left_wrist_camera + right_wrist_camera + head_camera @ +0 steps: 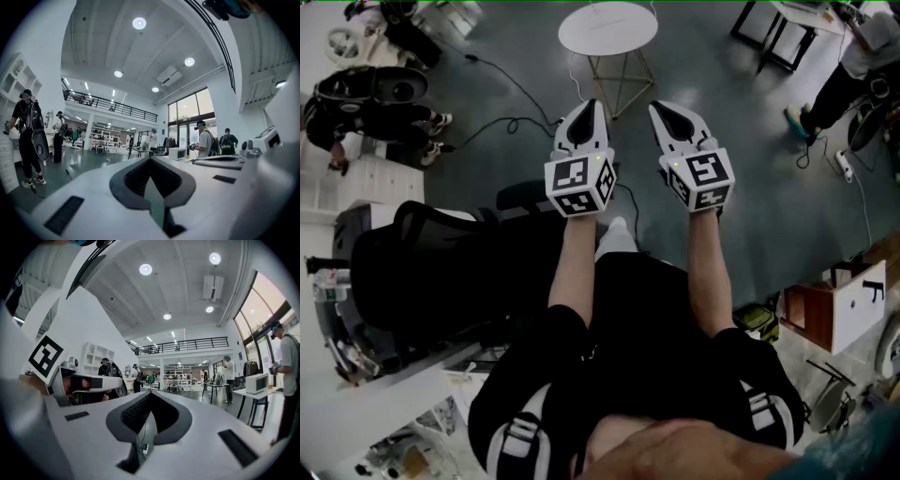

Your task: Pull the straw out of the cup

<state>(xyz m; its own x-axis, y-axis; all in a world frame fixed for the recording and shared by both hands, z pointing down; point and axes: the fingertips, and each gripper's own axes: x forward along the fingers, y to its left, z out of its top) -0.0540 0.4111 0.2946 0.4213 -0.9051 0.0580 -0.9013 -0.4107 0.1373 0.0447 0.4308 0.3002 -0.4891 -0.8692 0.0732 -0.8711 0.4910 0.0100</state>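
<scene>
Left gripper (589, 111), right gripper (662, 112) — jaws together, side by side.

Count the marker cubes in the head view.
2: one marker cube on the left gripper, one marker cube on the right gripper. None seems hidden.

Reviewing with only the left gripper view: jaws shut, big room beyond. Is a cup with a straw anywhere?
Observer: None in any view. The head view shows a round white table ahead, with nothing like that visible on it.
Operator: And the other hand?
Observer: The right hand-held gripper is shut too, nothing between its jaws.
Operator: Their positions?
Observer: Side by side with the left hand-held gripper, both over dark floor.
</scene>
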